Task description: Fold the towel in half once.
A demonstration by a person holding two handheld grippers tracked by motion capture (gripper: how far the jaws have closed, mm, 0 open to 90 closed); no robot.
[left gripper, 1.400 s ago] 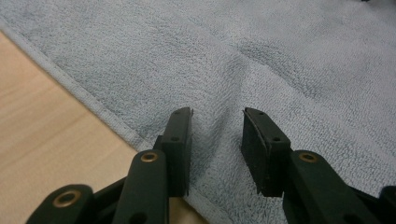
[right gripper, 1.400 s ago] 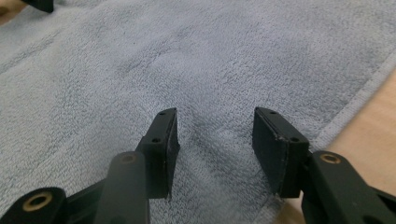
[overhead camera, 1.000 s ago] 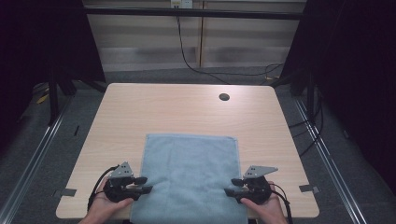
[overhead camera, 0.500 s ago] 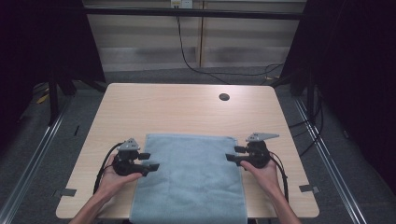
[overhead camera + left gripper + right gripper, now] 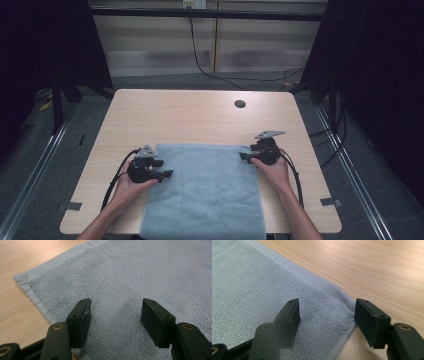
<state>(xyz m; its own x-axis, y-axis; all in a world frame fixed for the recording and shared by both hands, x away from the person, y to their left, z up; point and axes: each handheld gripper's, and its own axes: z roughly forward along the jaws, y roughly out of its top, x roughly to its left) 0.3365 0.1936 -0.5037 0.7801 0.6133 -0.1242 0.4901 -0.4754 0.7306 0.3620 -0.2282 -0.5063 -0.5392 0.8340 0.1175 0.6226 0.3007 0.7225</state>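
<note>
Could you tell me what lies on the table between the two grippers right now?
In the high view, the blue-grey towel lies flat between the left gripper and the right gripper, its far edge spanning the stretch; nothing else lies there.

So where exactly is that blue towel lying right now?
In the high view the towel lies flat on the near half of the table, its near end at the front edge, between the left tool and the right tool at its far corners.
</note>
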